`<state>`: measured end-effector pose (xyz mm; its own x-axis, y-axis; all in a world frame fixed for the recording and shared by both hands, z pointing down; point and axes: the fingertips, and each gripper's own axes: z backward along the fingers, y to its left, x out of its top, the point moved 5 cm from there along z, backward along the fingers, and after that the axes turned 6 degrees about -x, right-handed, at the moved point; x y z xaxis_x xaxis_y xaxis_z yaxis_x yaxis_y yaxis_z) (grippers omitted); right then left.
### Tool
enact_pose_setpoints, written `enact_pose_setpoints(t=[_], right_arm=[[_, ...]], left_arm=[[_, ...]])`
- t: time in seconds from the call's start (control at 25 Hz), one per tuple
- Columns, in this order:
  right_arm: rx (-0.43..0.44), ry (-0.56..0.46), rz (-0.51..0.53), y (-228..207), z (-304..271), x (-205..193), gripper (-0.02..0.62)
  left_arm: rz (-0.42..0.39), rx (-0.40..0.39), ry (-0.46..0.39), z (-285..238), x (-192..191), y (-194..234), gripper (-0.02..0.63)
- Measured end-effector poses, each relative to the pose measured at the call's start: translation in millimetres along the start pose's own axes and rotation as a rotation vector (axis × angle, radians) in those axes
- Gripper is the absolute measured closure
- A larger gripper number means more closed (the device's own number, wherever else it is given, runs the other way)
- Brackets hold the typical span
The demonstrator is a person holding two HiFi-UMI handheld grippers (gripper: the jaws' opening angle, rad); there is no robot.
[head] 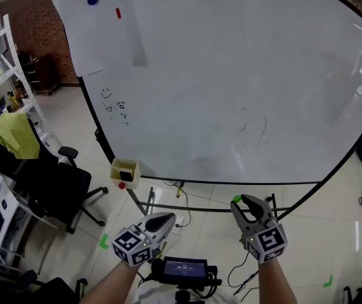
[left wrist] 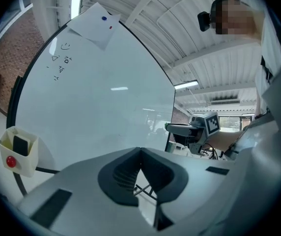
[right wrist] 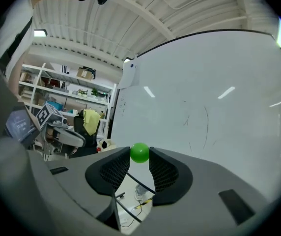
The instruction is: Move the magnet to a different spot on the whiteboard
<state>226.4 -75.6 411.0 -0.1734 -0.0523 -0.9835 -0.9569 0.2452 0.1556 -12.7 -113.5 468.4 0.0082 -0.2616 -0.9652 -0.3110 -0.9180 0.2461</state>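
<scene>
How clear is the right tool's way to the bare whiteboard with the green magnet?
Likely yes: the right tool, shut on the green magnet, faces the bare whiteboard with nothing showing between them.

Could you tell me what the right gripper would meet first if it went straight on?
The right gripper, shut on the green magnet, would probably meet the whiteboard, low down near faint pen marks; depth is unclear.

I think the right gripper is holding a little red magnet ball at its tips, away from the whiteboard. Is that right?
Not quite: the ball is green, not red. The right gripper view shows the green magnet pinched at the tips of the right gripper, away from the whiteboard, as you said.
</scene>
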Motion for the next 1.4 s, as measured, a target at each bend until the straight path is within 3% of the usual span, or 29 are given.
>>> enact_pose_setpoints(t=[0.68,1.24,1.4], right_arm=[[0.047,-0.022,-0.164,-21.2,66.5,-56.4,0.442],[0.085,-0.033,-0.136,-13.7,63.2,-60.0,0.441],[0.082,-0.038,-0.143,-15.9,61.5,-60.9,0.442]], left_arm=[[-0.032,-0.081,0.048,-54.5,-12.8,-57.1,0.583],[-0.061,-0.067,0.065,-62.2,-8.8,-60.9,0.584],[-0.050,-0.026,0.075,-63.6,-8.8,-54.9,0.583]])
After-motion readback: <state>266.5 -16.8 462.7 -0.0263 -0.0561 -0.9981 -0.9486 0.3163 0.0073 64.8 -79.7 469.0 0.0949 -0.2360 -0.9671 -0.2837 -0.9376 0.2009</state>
